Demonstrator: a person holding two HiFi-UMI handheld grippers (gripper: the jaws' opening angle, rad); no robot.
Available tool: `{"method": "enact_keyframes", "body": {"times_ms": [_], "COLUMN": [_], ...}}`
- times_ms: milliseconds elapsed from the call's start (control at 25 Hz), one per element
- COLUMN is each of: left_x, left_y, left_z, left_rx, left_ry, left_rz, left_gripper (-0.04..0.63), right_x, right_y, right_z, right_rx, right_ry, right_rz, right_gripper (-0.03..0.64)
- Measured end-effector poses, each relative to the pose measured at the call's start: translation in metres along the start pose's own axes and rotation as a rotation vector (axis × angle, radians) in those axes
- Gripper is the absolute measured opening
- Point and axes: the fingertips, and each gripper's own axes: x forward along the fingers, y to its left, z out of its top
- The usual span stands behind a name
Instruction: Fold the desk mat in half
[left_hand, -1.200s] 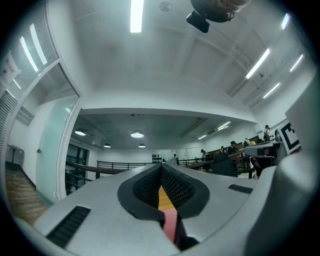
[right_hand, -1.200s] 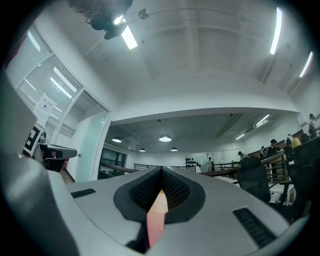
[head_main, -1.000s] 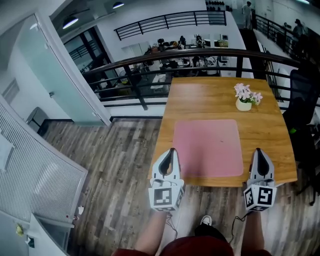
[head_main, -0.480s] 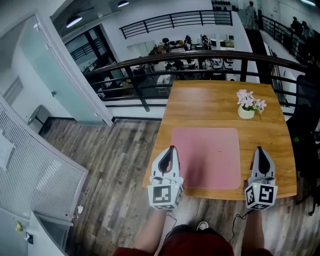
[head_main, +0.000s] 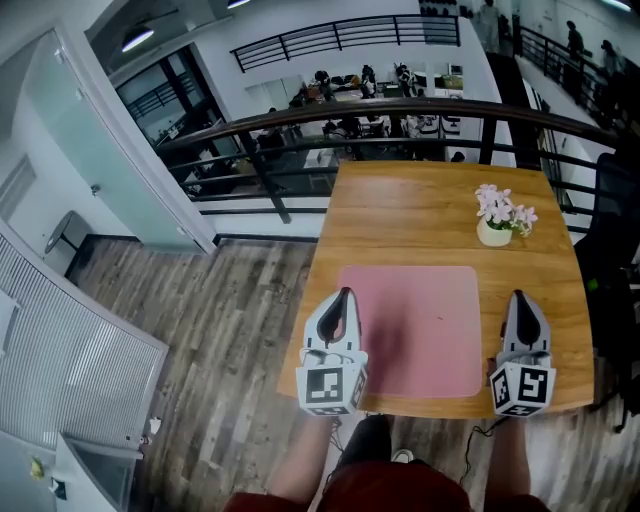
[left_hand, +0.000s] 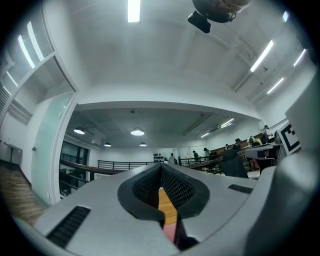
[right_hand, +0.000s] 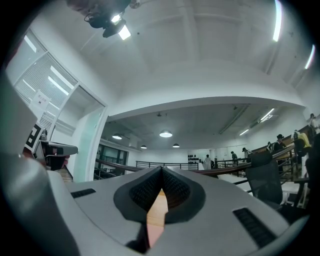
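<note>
Where the desk mat lies: the pink desk mat (head_main: 415, 325) is flat and unfolded on the counter (head_main: 430, 210), between the two hand-held grippers, its near edge close to the counter's near edge.
Left hand-held gripper (head_main: 344, 295): jaws pressed together with nothing between them; it points away from the person, and in the head view it overlaps the mat's left edge near the near-left corner.
Left gripper view: the closed tips (left_hand: 161, 170) meet, and a sliver of wood and pink mat shows in the gap below them.
Right hand-held gripper (head_main: 518, 297): jaws likewise together and empty; it sits just right of the mat's right edge, over bare wood.
Right gripper view: the closed tips (right_hand: 161, 171) meet above a strip of counter and mat.
Contact: whether either hand-held gripper touches the mat cannot be told.
Flower pot (head_main: 495, 232): beyond the right hand-held gripper, past the mat's far-right corner, apart from the mat.
Railing (head_main: 400, 110): beyond the counter's far edge.
Floor (head_main: 230, 320): grey-brown planks to the left of the left hand-held gripper.
</note>
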Motion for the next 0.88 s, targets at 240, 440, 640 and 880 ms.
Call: {"method": "enact_keyframes", "body": {"times_ms": [240,440,640,880], "left_x": [0.056,0.103,0.138,0.174], "left_y": [0.037,0.074,0.114,0.136], "left_z": [-0.013,-0.025,-0.039,-0.05], "left_rx": [-0.01,-0.017,-0.027,-0.025], "left_ry": [0.007,0.015,0.035,0.045], "left_rz": [-0.023,-0.039,-0.039,-0.074], "left_gripper": [0.018,0.018,0.018,0.018], "right_x": [0.062,0.119,0.165,0.203], "right_y": [0.017,0.031,0.045,0.052], "right_z": [-0.01,-0.02,-0.03,-0.038], "right_rx": [-0.012,-0.011,-0.005,-0.015], "right_ry": [0.022,0.051,0.066,0.075], "right_rz": [-0.004,-0.012,-0.03,-0.047], "right_gripper": [0.008,0.008,0.008,0.008]}}
